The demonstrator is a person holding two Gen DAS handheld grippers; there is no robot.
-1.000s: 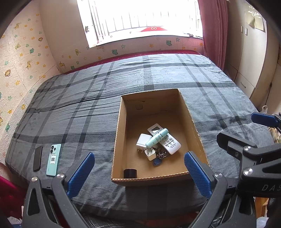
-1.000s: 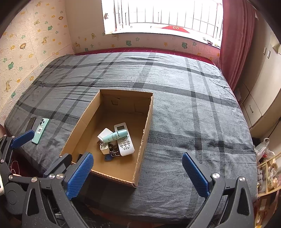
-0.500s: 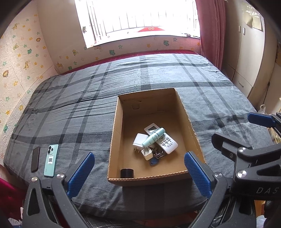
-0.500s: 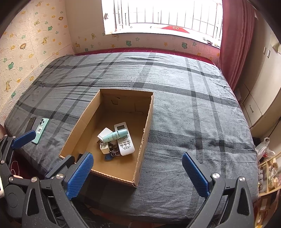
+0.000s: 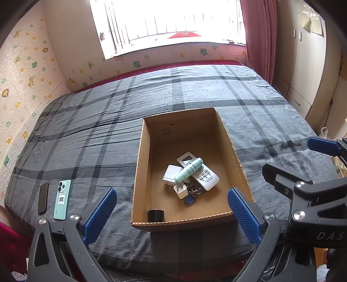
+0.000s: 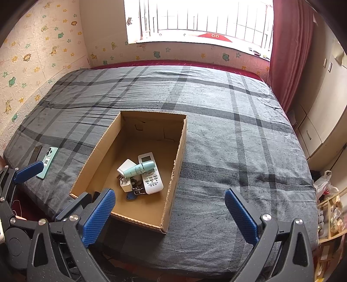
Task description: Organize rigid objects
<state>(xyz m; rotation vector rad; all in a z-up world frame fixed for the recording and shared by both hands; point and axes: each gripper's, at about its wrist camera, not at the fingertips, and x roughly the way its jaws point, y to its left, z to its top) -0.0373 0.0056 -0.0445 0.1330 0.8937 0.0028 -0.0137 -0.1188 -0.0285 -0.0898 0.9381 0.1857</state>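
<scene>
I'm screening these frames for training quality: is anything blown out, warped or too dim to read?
Left wrist view: the barred window is blown out to white, fisheye bends the grey plaid bed cover, yet the open brown cardboard box is evenly lit and sharp. Right wrist view: same overexposed window, dark vignette in the corners, box contents legible.

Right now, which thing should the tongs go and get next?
Probably the left tongs should swing left toward the green phone. It and the dark phone beside it lie on the bed, outside the box, and both tongs are open and empty.
</scene>
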